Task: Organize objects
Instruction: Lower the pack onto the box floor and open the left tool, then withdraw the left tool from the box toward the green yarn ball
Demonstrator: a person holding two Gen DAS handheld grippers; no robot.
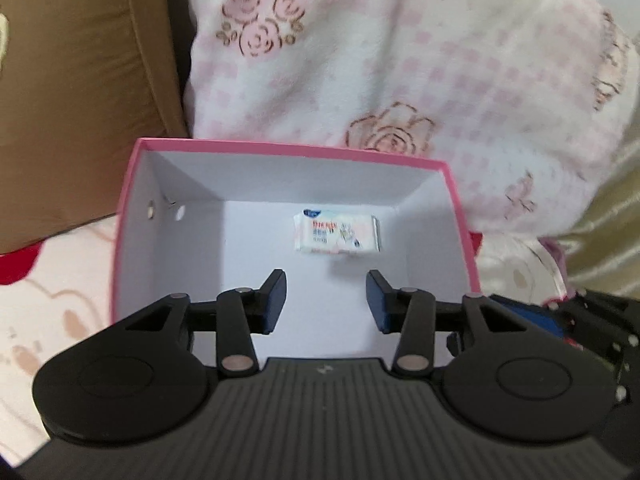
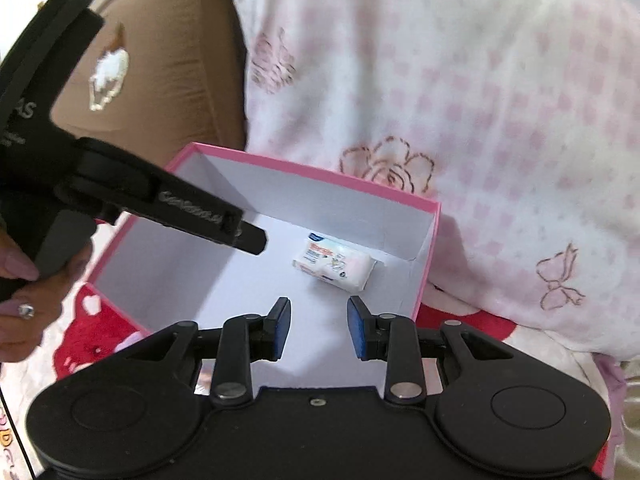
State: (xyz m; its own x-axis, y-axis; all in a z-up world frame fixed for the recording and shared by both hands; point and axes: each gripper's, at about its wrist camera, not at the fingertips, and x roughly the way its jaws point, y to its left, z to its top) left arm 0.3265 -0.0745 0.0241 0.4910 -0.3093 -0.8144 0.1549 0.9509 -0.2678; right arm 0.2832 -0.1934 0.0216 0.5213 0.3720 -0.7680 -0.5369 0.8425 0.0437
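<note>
A bed covered with a cartoon-print sheet is the work surface, with a pink-and-white rose blanket heaped at the far side and a brown cushion to the far left. On the sheet sits a pink box with a white inside, and a small white tissue pack lies flat on its floor, toward the far right corner and apart from the walls. The left gripper hovers over the near part of the box, jaws spread and holding nothing; the right gripper is likewise released and empty, just short of the pack. The likely trouble, as I judge it, is crowding: both tools aim into one box, so they could knock each other or push the light box across the soft bedding. Only the right wrist view shows the left tool's body reaching over the box and the person's hand on it; the left wrist view shows two small holes in the box's left wall.
</note>
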